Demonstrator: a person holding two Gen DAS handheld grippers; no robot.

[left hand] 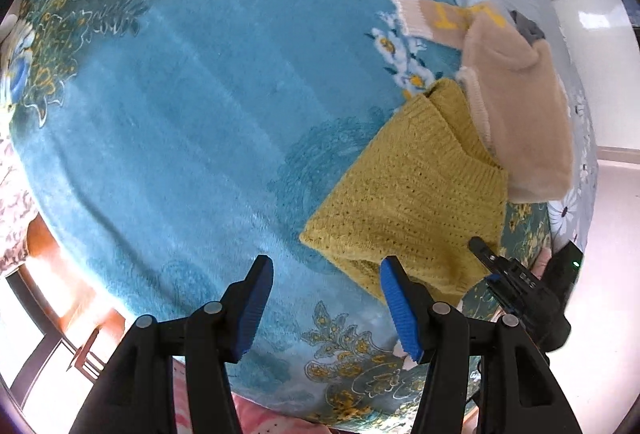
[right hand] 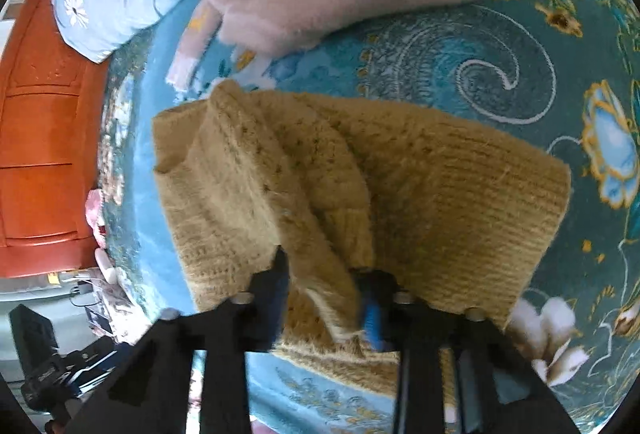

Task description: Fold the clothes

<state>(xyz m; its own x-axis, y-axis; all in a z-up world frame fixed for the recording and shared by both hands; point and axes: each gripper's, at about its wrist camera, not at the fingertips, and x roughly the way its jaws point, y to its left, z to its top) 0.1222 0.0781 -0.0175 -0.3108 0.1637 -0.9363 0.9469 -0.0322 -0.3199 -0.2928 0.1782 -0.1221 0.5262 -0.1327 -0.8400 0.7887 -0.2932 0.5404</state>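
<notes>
Mustard-yellow knitted sweater (right hand: 360,174) half folded on teal floral plush blanket (left hand: 160,134). My right gripper (right hand: 324,278) pinches fold at six o'clock; left gripper (left hand: 326,298) spread, empty. Carry fold toward twelve, edges aligned.

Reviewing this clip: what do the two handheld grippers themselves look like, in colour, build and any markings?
Both are black plastic with two fingers on riveted linkage arms with round grey pivot pins. The left gripper has ribbed bright-blue pads. The right gripper shows a blue pad on one finger; the other looks dark. A green light glows on the right gripper's body. No sleeves or cables visible.
</notes>
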